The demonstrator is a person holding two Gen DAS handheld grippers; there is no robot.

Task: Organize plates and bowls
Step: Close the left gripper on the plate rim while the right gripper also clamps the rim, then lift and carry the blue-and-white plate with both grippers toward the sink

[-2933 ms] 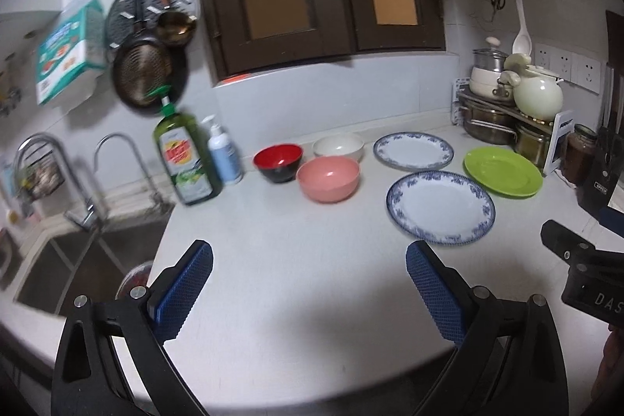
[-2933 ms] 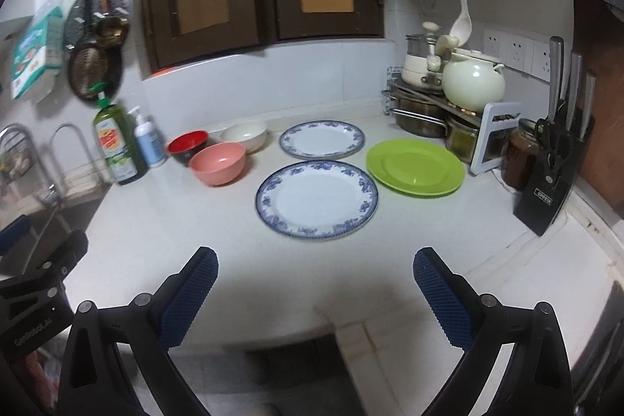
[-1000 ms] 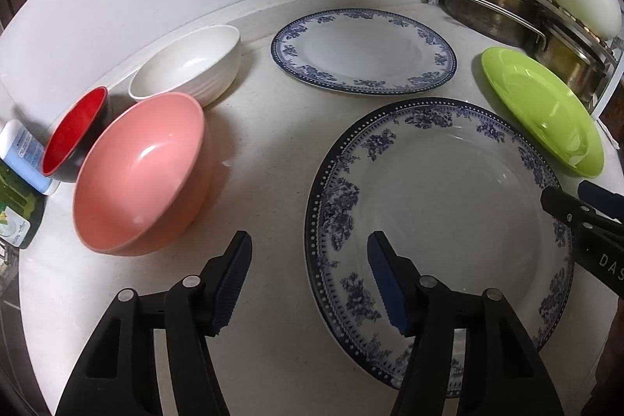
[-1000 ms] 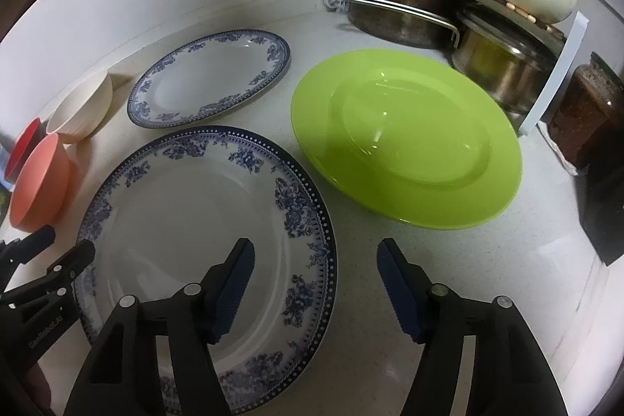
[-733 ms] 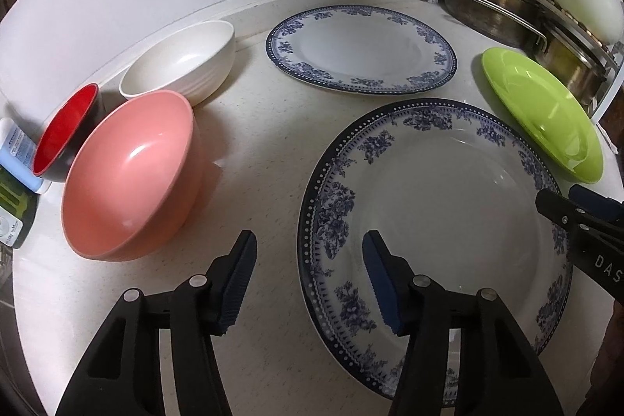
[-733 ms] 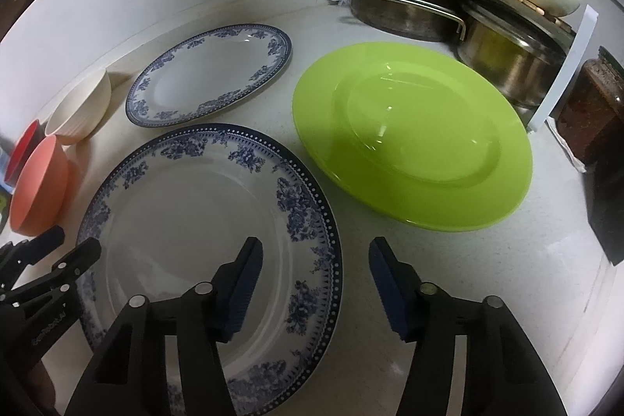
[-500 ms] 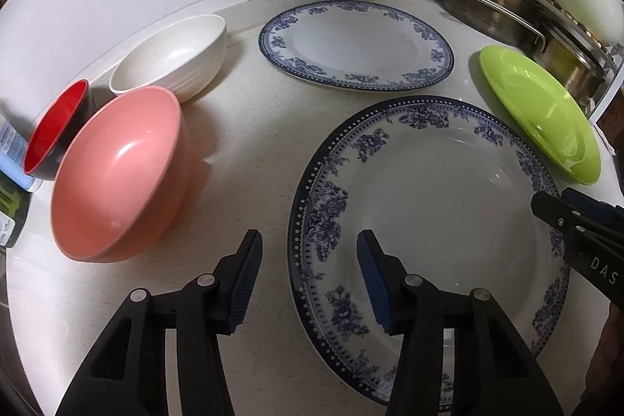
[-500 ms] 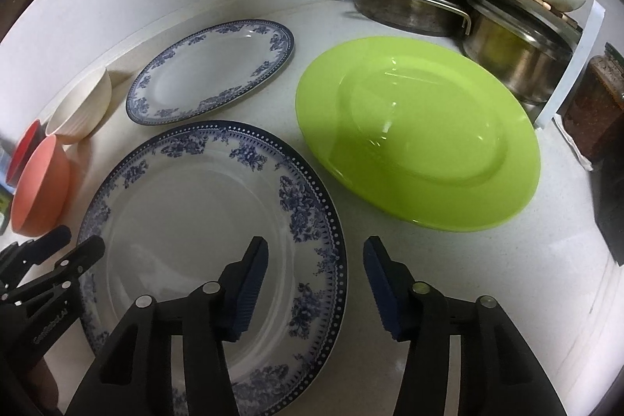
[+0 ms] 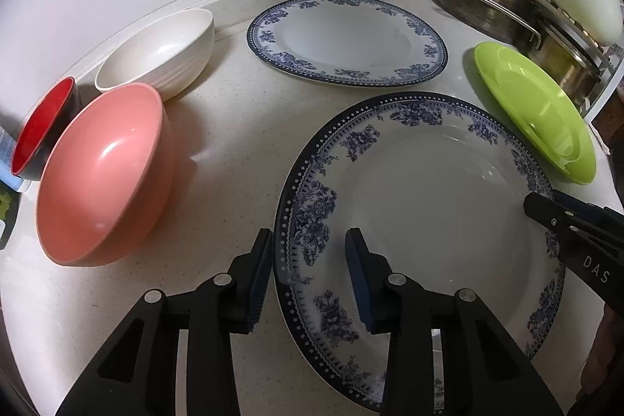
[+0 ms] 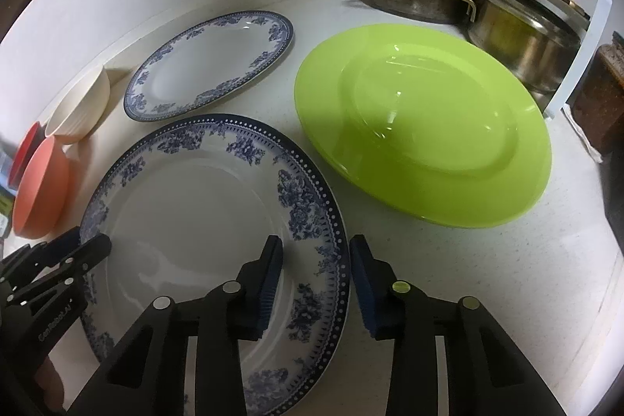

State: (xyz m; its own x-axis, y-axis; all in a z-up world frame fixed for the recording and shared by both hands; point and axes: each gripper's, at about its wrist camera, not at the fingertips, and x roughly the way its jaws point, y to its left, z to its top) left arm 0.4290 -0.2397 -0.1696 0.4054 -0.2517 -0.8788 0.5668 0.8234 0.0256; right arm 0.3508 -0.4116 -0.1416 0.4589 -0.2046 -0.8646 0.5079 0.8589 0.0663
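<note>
Closing on opposite rims of the big blue-patterned plate [image 9: 429, 221], which lies flat on the counter [image 9: 234, 143] between the pink bowl [image 9: 101, 174] and the green plate [image 10: 425, 119], the left gripper [image 9: 308, 271] and right gripper [image 10: 316, 279] each straddle an edge, pads not yet pressing. Glazed china looks stiff, slippery, breakable; the rim is the only purchase. The right gripper's side reads "DAS".

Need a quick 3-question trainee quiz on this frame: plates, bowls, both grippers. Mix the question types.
1. True or false: the green plate is stacked on a blue-patterned plate.
2. How many bowls are on the counter?
3. Which item do both grippers straddle? A) pink bowl B) near blue-patterned plate C) far blue-patterned plate

Key: 1. False. 2. Three. 3. B: the left gripper and right gripper are closing over its opposite rims.
</note>
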